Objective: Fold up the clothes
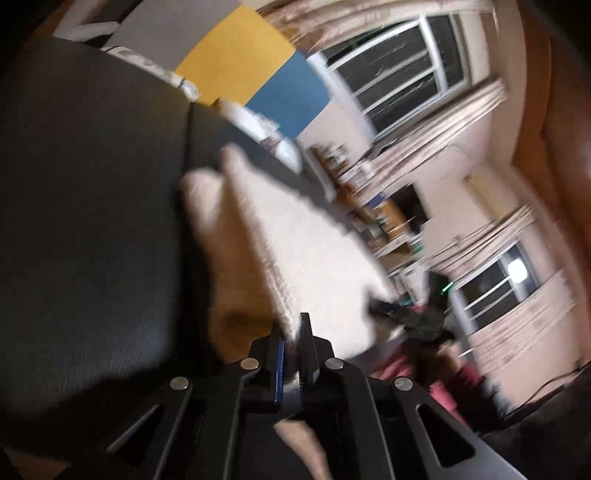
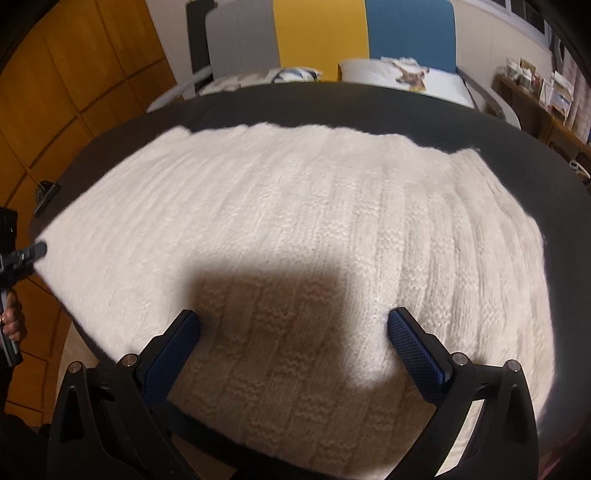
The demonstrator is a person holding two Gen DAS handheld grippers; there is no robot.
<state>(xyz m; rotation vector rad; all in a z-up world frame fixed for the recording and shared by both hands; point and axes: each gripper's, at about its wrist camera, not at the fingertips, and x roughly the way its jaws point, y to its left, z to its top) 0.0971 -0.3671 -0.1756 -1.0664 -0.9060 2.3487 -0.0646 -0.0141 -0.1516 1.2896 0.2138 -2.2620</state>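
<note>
Close to us, in the right wrist view, our right gripper (image 2: 293, 325) hangs over the white knitted sweater (image 2: 280, 206) with its two blue pads (image 2: 417, 354) spread wide apart. It holds nothing. Its dark shadow falls on the knit between the fingers.

Our left gripper (image 1: 293, 332) is squeezed tight on an edge of the sweater (image 1: 295, 243). White knit is pinched between its fingers, right at the tips. That view is tilted and blurry. From the pinched spot the sweater stretches away across the dark table (image 1: 92, 203). In the right wrist view we see the same gripper (image 2: 33, 251) at the far left, at the corner of the sweater, with a hand (image 2: 13, 321) around its handle.

The sweater lies spread out flat on the dark table (image 2: 554, 155) and covers most of it. Its far edge stops short of the table's far rim. A small black clip-like thing (image 2: 46, 194) sits at the left edge of the table; we cannot tell what it is.

Past the table stands a bed with white pillows (image 2: 402, 75). Behind it are grey, yellow (image 2: 319, 33) and blue panels (image 2: 410, 29). On the left are orange wooden doors (image 2: 74, 74). On the right a shelf (image 2: 535, 96) holds small things. The left wrist view also shows windows (image 1: 399, 70) and pale curtains (image 1: 443, 118).
</note>
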